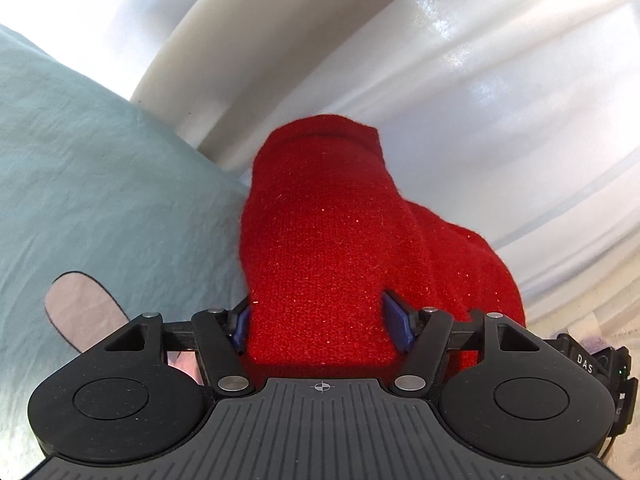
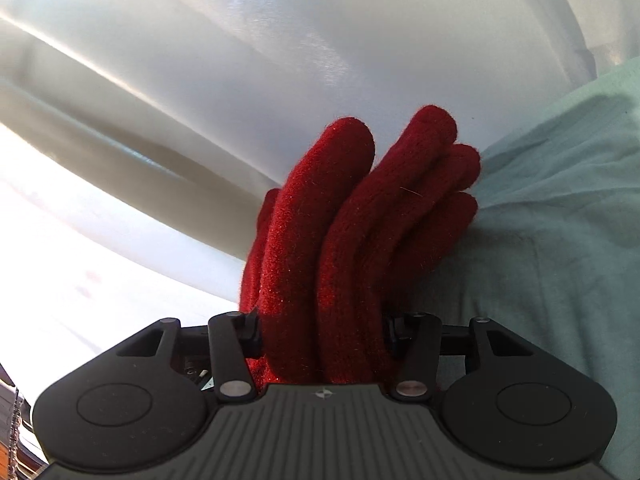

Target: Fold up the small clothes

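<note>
I see one red glove (image 1: 320, 248), held at both ends: my left hand-held gripper (image 1: 320, 322) is clamped on its cuff, my right hand-held gripper (image 2: 322, 330) on its four visible fingers (image 2: 360, 216), above one teal sheet (image 1: 100, 184).

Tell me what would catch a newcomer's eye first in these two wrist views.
The bright red knit glove fills the middle of both views. In the left wrist view its cuff end sticks up from the left gripper, which is clamped on it; in the right wrist view its fingers fan out of the right gripper, also clamped on it. Behind lie a pale teal cloth and glossy white surfaces.
</note>
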`<move>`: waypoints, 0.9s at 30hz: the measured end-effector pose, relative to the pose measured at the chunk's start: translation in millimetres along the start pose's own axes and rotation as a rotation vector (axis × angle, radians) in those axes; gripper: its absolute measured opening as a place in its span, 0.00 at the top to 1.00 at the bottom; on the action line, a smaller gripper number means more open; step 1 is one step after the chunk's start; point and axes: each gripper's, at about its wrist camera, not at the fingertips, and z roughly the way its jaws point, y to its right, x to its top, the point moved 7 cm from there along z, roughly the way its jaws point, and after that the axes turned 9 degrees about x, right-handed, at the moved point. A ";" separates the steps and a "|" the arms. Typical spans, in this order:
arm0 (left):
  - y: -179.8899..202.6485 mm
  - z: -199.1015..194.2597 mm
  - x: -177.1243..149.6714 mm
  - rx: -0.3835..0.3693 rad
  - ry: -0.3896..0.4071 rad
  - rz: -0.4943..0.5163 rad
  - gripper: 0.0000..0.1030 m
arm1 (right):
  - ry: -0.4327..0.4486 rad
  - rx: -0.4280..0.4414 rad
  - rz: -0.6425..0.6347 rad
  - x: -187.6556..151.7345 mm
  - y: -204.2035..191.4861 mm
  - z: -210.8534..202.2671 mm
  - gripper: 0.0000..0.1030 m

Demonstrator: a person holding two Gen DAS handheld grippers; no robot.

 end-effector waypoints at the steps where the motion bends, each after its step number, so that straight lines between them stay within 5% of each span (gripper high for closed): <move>1: -0.6 -5.5 -0.2 -0.001 0.005 -0.002 0.35 | -0.003 0.008 -0.006 -1.5 -7.6 -0.3 0.51; 8: -24.4 -80.5 1.9 0.031 0.087 -0.077 0.35 | -0.051 0.113 -0.003 -21.7 -61.7 9.3 0.52; 13: -39.5 -133.4 2.9 0.149 0.141 -0.057 0.31 | -0.090 0.219 -0.021 -39.0 -83.3 26.5 0.49; 16: -50.2 -155.5 -2.3 0.243 0.166 -0.013 0.32 | -0.095 0.083 -0.003 -44.9 -65.3 31.3 0.36; 18: -53.5 -175.7 -5.4 0.300 0.221 0.043 0.26 | -0.030 -0.038 -0.032 -48.3 -55.9 11.6 0.36; 20: -60.9 -196.9 -15.7 0.340 0.245 0.076 0.18 | 0.013 -0.066 -0.064 -56.5 -58.2 -13.6 0.35; 23: -72.3 -218.8 -45.4 0.302 0.193 0.054 0.15 | 0.021 -0.014 -0.046 -82.8 -64.3 -42.9 0.32; 27: -78.8 -210.9 -109.3 0.286 0.020 0.065 0.15 | -0.067 -0.028 -0.003 -129.9 -57.9 -56.1 0.31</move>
